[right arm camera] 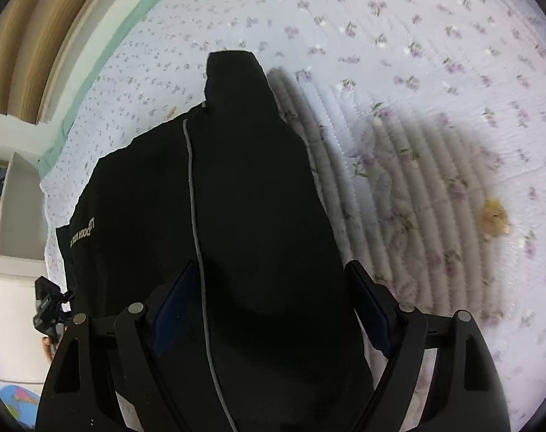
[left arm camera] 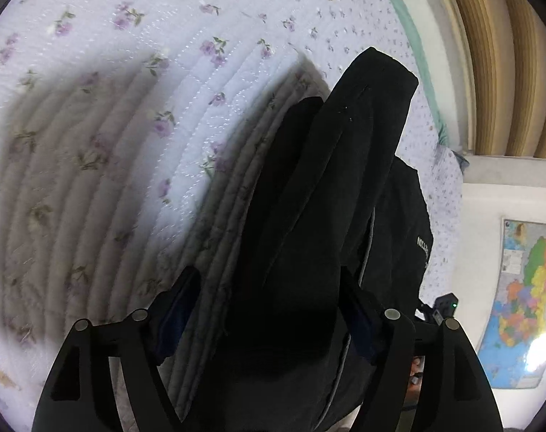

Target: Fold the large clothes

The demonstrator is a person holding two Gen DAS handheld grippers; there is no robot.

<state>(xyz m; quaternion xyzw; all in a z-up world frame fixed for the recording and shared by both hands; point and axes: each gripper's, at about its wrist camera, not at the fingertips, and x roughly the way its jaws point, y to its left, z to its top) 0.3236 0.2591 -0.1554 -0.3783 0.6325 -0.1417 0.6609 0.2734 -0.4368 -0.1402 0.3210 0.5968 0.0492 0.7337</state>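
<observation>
A black jacket (left arm camera: pixel 345 144) lies on the bed's flowered quilt (left arm camera: pixel 129 72), and a long folded part of it runs away from the camera. My left gripper (left arm camera: pixel 269 273) stands open over its near end; a strip of quilt shows between the left finger and the cloth. White lettering (left arm camera: pixel 422 248) marks the jacket's right side. In the right wrist view the same jacket (right arm camera: pixel 237 144) shows a grey zip line (right arm camera: pixel 192 180) and lettering (right arm camera: pixel 82 232). My right gripper (right arm camera: pixel 269 264) is open wide, with the black cloth lying between its fingers.
The quilt (right arm camera: pixel 417 72) spreads out beyond and beside the jacket, with a yellowish stain (right arm camera: pixel 494 217). A green bed edge (left arm camera: pixel 402 18), tan ribbed panels (left arm camera: pixel 507 72), a wall map (left arm camera: pixel 518 306) and a white shelf (right arm camera: pixel 17 198) border the bed. A small black device (left arm camera: pixel 446 309) sits beside the jacket.
</observation>
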